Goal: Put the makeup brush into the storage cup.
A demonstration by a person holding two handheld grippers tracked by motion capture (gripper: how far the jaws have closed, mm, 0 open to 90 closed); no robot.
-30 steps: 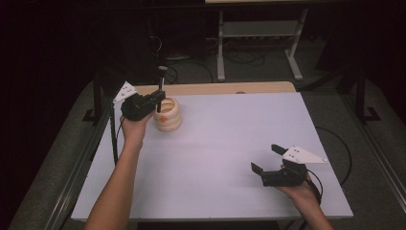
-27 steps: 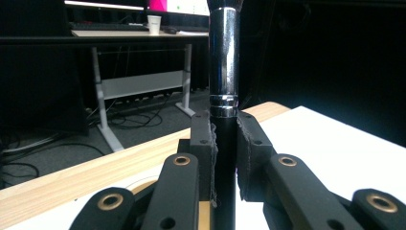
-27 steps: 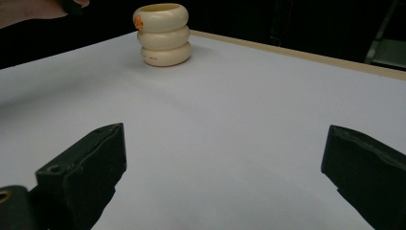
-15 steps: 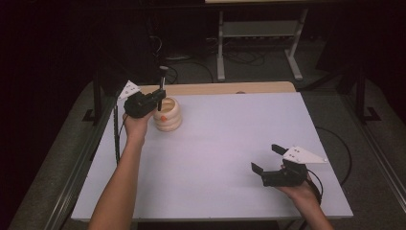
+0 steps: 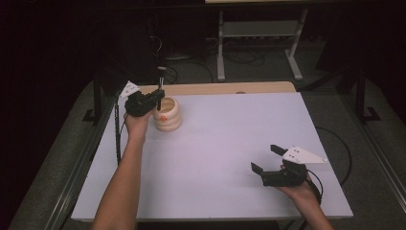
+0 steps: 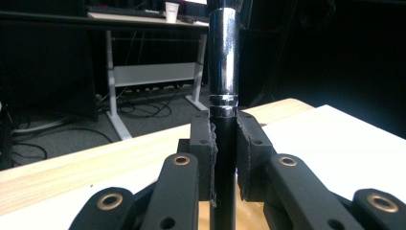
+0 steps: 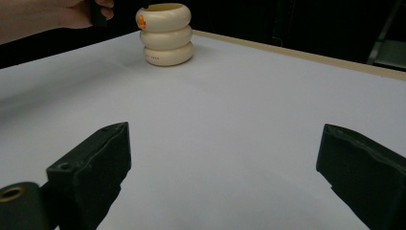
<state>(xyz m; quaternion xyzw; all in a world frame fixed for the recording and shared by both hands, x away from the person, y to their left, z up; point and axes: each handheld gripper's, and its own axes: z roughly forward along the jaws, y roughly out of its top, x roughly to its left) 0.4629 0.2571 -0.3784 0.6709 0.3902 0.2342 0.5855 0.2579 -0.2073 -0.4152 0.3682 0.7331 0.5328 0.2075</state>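
1. Black-handled brush (image 6: 224, 96) stands upright, clamped between the left gripper (image 5: 152, 99) pads; the cream holder (image 5: 167, 114) sits directly beneath its lower end.
2. Right gripper (image 5: 268, 160) rests far off, jaws wide, empty.

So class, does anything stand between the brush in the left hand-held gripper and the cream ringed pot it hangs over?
Nothing visible: the brush hangs upright in the left hand-held gripper, above the pot's open mouth.

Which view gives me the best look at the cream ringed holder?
The right gripper view: the holder stands unobstructed, all three rings visible. The high view shows it smaller, beside the left gripper. The left gripper view barely catches it.
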